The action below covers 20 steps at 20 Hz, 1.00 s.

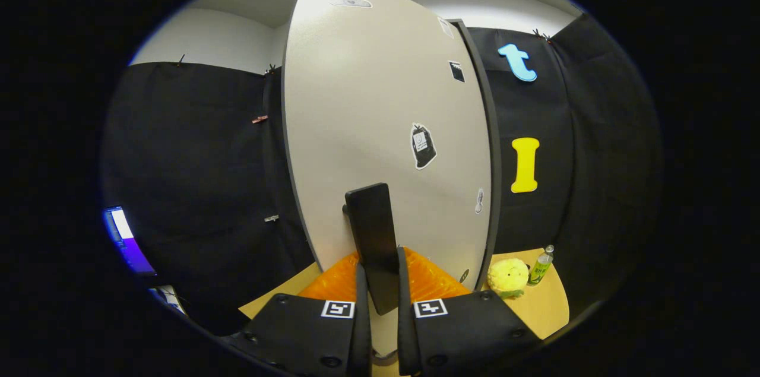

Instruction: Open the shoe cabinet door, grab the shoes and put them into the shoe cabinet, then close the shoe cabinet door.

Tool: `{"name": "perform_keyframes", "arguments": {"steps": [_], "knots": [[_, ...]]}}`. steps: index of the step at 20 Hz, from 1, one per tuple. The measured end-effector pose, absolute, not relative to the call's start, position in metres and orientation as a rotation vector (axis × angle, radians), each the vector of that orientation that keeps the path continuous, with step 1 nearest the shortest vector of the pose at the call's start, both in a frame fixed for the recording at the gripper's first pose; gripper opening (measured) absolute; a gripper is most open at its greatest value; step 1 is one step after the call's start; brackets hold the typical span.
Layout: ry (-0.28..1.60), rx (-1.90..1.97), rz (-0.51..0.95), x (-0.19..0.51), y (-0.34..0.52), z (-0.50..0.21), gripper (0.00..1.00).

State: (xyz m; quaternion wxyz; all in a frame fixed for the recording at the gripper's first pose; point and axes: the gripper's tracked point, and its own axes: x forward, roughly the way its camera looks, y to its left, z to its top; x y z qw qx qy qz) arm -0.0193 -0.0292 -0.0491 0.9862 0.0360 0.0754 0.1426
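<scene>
Claw (pixel 380 300) closed on the dark handle (pixel 374 240) of the pale cabinet door (pixel 368 116) at centre frame, both fingers pinching it for a firm pull, yellow plush (pixel 507 277) and bottle (pixel 541 266) lower right on tabletop (pixel 546 306).

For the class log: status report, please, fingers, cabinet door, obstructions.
Gripper fingers shut on door handle. Cabinet door right ahead. Plush toy and bottle off to the side, not obstructing.

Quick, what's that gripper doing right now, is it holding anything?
Gripper: closed on the dark handle of the pale cabinet door, one finger pressing each side.
</scene>
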Motion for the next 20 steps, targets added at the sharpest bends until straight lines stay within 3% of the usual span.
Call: {"name": "perform_keyframes", "arguments": {"steps": [9, 13, 20], "knots": [[0.137, 0.108, 0.103, -0.033, -0.104, -0.043, 0.21], [0.133, 0.112, 0.021, -0.034, -0.131, -0.042, 0.15], [0.137, 0.118, -0.026, -0.047, -0.162, -0.043, 0.15]]}}
